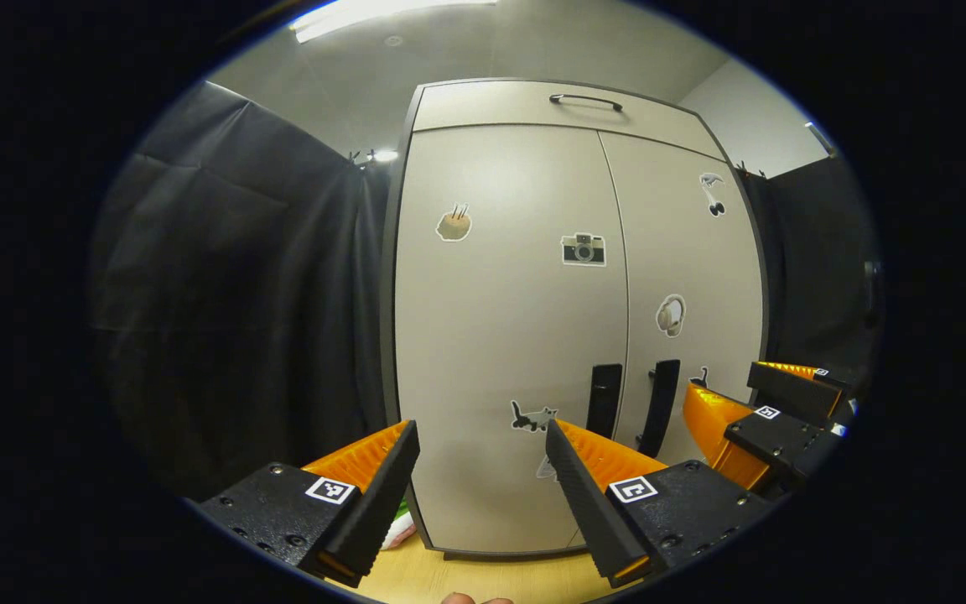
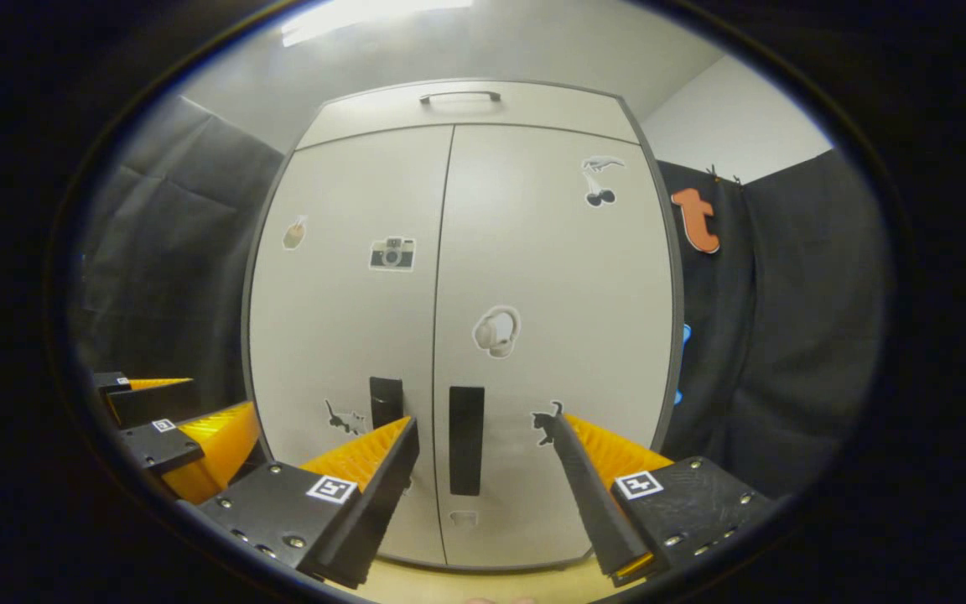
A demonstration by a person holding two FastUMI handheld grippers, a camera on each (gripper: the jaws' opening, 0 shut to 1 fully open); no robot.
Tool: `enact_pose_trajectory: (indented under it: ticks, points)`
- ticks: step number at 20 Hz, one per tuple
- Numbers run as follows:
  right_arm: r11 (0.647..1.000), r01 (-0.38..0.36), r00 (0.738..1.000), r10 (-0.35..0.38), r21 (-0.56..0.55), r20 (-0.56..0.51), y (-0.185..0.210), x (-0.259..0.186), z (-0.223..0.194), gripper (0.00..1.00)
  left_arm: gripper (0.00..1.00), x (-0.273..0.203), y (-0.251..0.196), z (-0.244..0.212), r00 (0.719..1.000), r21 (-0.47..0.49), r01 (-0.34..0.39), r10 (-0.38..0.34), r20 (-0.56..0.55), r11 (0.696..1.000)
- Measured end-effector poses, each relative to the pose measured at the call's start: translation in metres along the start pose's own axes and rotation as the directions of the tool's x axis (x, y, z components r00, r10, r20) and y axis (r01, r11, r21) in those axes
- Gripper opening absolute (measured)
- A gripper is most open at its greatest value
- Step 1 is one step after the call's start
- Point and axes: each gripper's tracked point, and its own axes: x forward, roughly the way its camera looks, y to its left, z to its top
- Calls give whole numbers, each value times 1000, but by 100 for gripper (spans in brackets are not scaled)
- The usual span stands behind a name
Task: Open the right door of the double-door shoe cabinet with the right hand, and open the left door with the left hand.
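Both pairs of fingers are spread wide with nothing held. Beyond the left gripper (image 1: 481, 436), the shoe cabinet (image 1: 533, 335) stands shut on the table (image 1: 483, 579), its left handle (image 1: 604, 399) just past the right-hand finger. Between the right gripper (image 2: 483, 432) fingers stands the right handle (image 2: 466, 440).

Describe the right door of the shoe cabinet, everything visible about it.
The right door is a tall, plain panel, pale beige with a matte look, framed by the cabinet's dark edge. It is shut, flush with the left door along a thin centre seam. A dark vertical handle sits low beside that seam. Stickers on it: cherries near the top, a headphone-like one mid-height, a black cat low down. The right gripper hangs open in front of the handle, apparently not touching it. A separate panel with a bar handle sits above.
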Motion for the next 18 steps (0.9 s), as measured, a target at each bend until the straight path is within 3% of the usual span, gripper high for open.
enact_pose_trajectory:
  ticks: [11,12,13,15,16,18]
  points:
    - [1000,5,997,-5,11,-72,9,44,-27,96,95,-5,35,1,998,-2,-70,70,-2,998]
    - [1000,13,997,-12,12,-81,9,49,-30,94,95,-5,40,0,997,-4,-82,82,-5,997]
    - [1000,15,996,-14,14,-90,9,53,-34,87,94,-5,45,-1,996,-3,-93,93,-8,996]
    - [999,27,994,-25,19,-103,10,63,-37,83,94,-6,55,-4,993,-1,-115,115,-16,993]
    - [999,27,994,-25,23,-106,11,66,-39,68,94,-6,59,-5,992,0,-125,125,-20,992]
    - [999,32,992,-28,31,-127,12,71,-45,68,94,-6,67,-8,990,-3,-142,142,-28,990]
